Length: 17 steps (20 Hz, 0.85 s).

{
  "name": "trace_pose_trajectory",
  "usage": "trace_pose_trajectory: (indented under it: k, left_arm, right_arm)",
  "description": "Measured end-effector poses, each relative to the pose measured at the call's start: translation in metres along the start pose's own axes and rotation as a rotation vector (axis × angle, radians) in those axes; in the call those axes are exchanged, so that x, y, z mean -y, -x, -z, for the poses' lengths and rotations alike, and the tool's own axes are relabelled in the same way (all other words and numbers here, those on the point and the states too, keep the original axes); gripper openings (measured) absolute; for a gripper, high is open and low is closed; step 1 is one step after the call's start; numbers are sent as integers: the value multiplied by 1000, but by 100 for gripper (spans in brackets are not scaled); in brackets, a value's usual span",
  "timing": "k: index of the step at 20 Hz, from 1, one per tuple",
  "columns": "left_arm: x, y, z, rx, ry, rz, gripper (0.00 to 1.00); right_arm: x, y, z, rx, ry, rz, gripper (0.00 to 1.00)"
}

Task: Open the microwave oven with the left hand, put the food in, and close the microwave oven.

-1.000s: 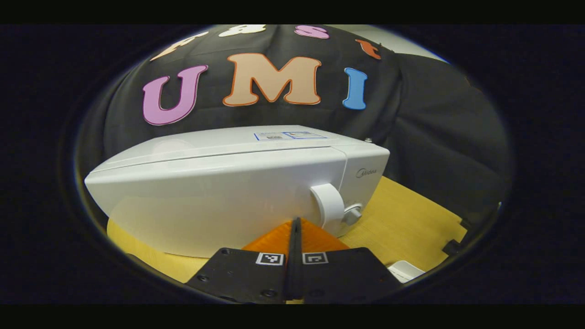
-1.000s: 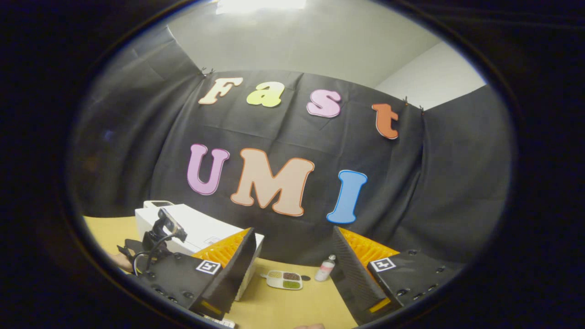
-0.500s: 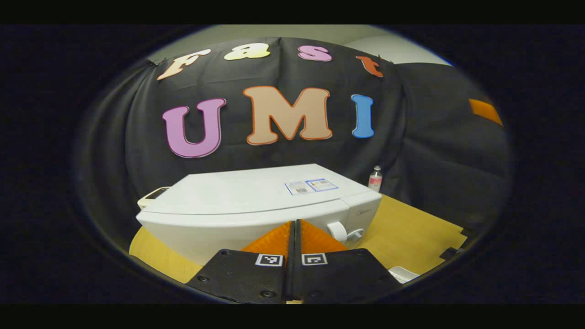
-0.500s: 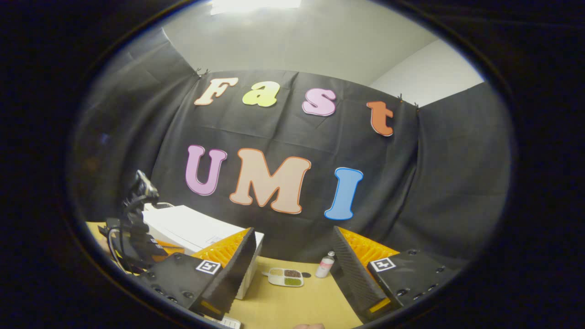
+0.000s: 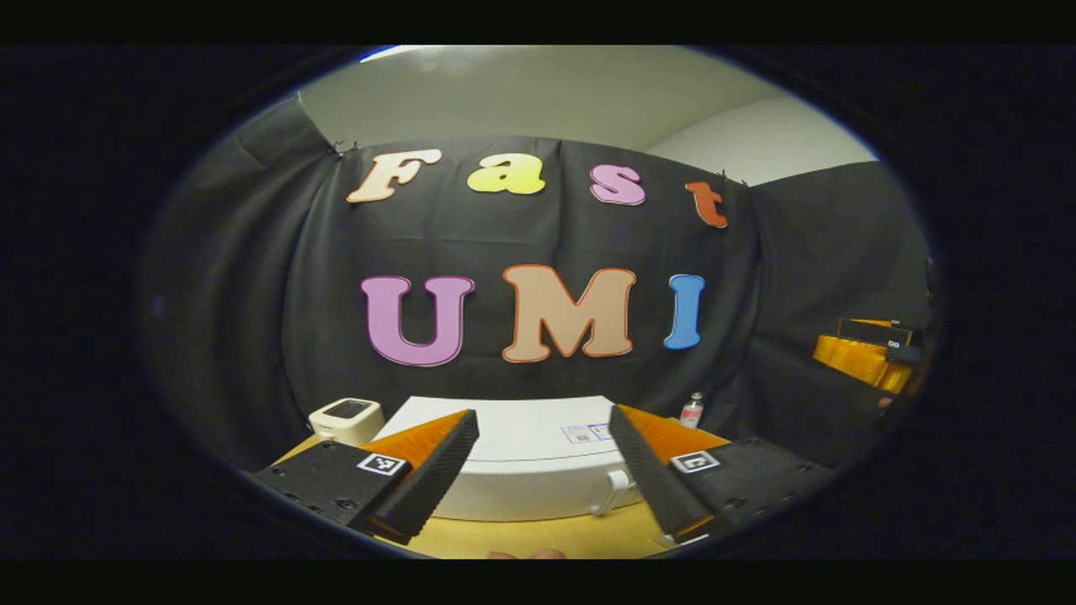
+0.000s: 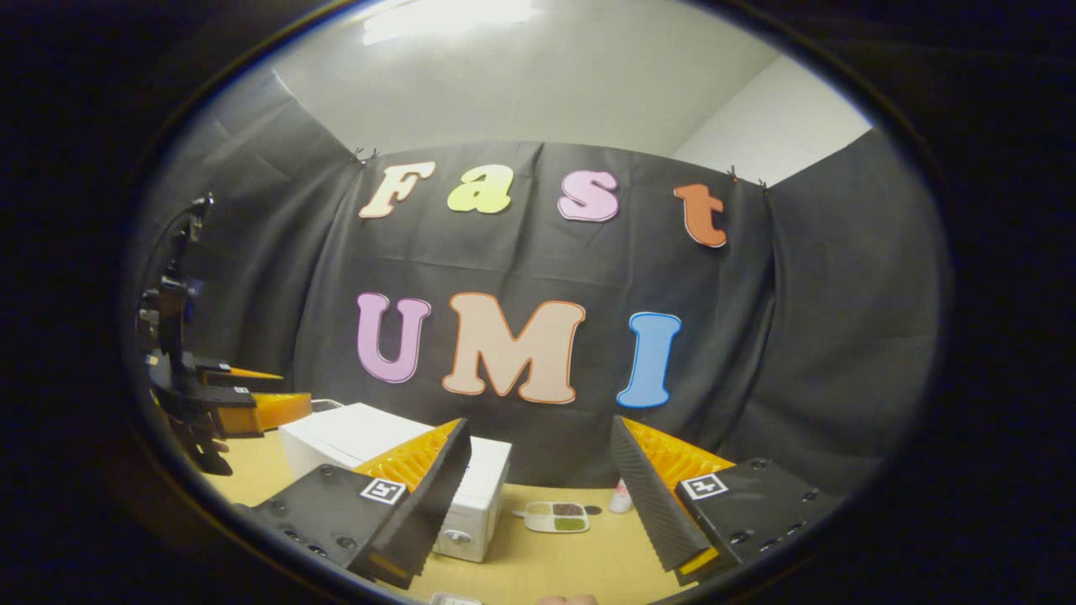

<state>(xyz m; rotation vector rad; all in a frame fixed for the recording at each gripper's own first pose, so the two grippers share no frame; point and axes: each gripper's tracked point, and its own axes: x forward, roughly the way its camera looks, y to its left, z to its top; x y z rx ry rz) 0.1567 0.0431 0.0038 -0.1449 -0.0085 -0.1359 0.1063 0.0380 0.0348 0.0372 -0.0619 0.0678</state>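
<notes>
Left gripper view looks over the white microwave oven (image 5: pixel 521 470), which sits on the yellow worktop (image 5: pixel 538 538) with its door shut and its white handle (image 5: pixel 612 491) facing the camera, just below and between the two open fingers. The left tongs (image 5: pixel 542 470) stand wide apart and hold nothing, raised above the oven and not touching the handle. In the right gripper view the right tongs (image 6: pixel 542 496) are likewise wide and empty, hanging over the near side of the worktop, with the left tongs visible far off at the left edge, lifted clear above the worktop. The food, a small divided tray (image 6: pixel 556 517) with dark and green portions, rests on the worktop to the right of the oven, beside a small bottle (image 6: pixel 620 498) near the booth wall. Judged from this, the food is outside the oven and the door is closed, so either opening, loading and closing all remain to be done, or the loading step has been missed; nothing shows the tray inside.
</notes>
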Motion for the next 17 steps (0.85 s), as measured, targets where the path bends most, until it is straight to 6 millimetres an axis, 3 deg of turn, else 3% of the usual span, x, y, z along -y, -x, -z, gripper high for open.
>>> trace_pose_trajectory:
  k: [2, 5, 8, 17]
  left_arm:
    - [-11, 12, 1, -6, -35, -55, 94]
    - [-2, 34, -8, -4, -5, -57, 96]
    - [-5, 50, -17, -2, 0, -81, 96]
    - [0, 81, -44, 30, -19, -98, 95]
  right_arm:
    - [-7, 2, -3, 7, -8, -15, 97]
    - [-13, 4, -6, 17, -15, -35, 100]
    - [-15, 8, -6, 14, -22, -49, 100]
    - [-4, 20, -13, 30, -3, -50, 96]
